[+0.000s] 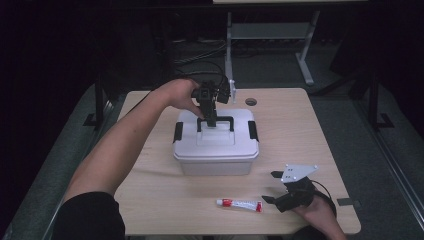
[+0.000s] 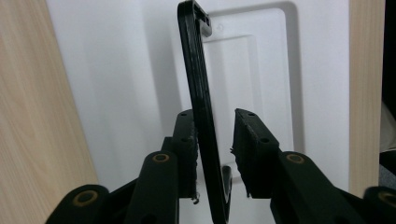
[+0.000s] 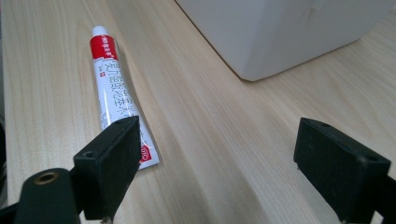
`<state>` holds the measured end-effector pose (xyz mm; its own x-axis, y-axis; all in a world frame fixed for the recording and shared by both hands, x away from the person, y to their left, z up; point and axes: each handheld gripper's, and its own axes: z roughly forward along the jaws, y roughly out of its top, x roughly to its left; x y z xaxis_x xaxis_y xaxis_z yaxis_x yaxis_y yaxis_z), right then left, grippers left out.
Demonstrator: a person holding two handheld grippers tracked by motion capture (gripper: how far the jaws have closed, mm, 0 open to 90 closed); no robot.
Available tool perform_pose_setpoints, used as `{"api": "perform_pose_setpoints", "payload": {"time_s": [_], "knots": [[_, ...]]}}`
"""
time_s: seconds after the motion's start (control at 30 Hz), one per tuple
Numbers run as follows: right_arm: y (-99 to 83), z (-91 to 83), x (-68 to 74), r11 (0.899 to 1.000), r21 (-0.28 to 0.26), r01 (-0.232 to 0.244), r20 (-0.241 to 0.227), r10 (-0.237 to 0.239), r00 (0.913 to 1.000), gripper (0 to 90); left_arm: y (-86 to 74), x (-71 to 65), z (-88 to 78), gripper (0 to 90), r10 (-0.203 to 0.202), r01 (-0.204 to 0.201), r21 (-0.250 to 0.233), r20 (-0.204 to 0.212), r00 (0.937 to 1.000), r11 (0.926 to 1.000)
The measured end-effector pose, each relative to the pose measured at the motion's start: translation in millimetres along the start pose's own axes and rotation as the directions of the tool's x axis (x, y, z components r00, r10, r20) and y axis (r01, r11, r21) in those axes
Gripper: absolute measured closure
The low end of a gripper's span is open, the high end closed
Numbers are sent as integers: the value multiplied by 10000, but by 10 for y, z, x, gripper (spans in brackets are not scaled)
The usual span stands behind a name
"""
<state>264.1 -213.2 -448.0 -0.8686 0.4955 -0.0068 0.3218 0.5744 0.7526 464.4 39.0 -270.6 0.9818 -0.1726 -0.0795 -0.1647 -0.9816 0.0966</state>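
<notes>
A white plastic box with a lid and two black side latches stands in the middle of the table. Its black carry handle is raised upright. My left gripper points down over the lid with the handle between its jaws. The handle lies against one pad, and a gap shows to the other pad. A white and red tube lies flat near the table's front edge. My right gripper rests just right of it, open; in the right gripper view the tube runs past one pad.
The wooden table has a round cable hole behind the box. The box's corner stands ahead of the right gripper. A desk frame stands on the floor beyond the table.
</notes>
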Motion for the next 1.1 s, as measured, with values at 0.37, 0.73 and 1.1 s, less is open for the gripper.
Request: {"api": "perform_pose_setpoints", "payload": {"time_s": [0.37,0.73,1.1], "knots": [[9,10,8,10000,51,29,1,-29,10000,147,10,-16,6,793,-107,107,64,-4,9999,9999],[12,16,12,10000,74,60,2,-60,10000,148,16,-24,-6,820,-422,421,113,81,9991,9990],[17,33,17,9997,187,133,5,-133,9999,147,21,-26,-11,827,-639,639,130,35,9979,9979]]}}
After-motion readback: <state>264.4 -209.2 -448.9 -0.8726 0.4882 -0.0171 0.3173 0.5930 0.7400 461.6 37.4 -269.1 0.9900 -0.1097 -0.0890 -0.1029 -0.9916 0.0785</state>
